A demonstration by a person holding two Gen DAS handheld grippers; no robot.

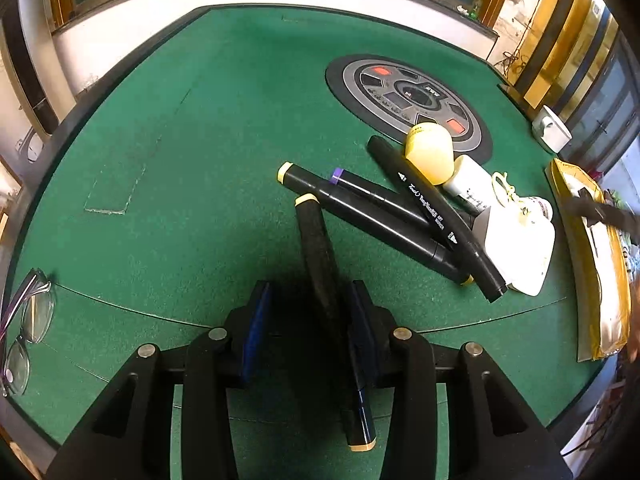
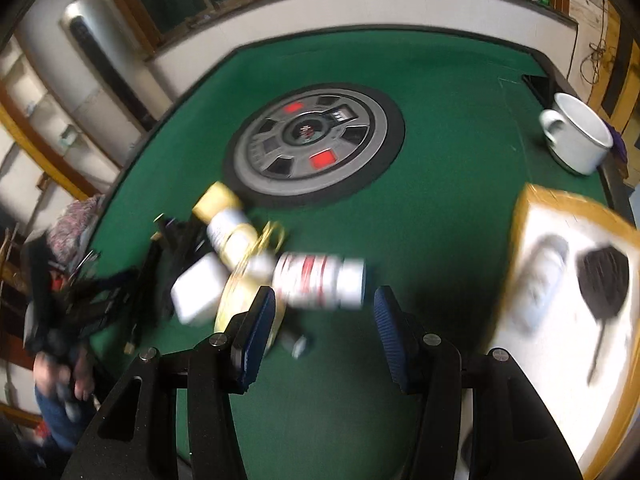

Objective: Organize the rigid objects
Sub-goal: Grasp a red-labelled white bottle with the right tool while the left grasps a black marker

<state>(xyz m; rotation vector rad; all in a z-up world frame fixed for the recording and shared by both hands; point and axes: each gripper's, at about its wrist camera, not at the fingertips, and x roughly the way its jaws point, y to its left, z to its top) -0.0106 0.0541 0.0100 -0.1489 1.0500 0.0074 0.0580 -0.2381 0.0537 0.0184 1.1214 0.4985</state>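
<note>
In the left wrist view my left gripper [image 1: 308, 300] is open, with a black marker with yellow ends [image 1: 324, 276] lying between its fingers against the right pad. Three more black markers [image 1: 384, 212] lie crossed on the green table, beside a yellow-capped white bottle [image 1: 436, 156] and a white flat case [image 1: 520, 248]. In the blurred right wrist view my right gripper [image 2: 324, 308] is open and empty, just behind a white bottle with a red label [image 2: 320, 276]. The yellow-capped bottle [image 2: 224, 216], white case [image 2: 198, 292] and markers [image 2: 160, 264] lie left of it.
A round grey control panel [image 1: 408, 100] is set in the table centre. A white mug [image 2: 576, 136] stands at the far right. A yellow-edged box [image 2: 568, 304] lies at the right. Eyeglasses [image 1: 24, 320] rest at the left edge. A person's hand [image 2: 60, 368] shows lower left.
</note>
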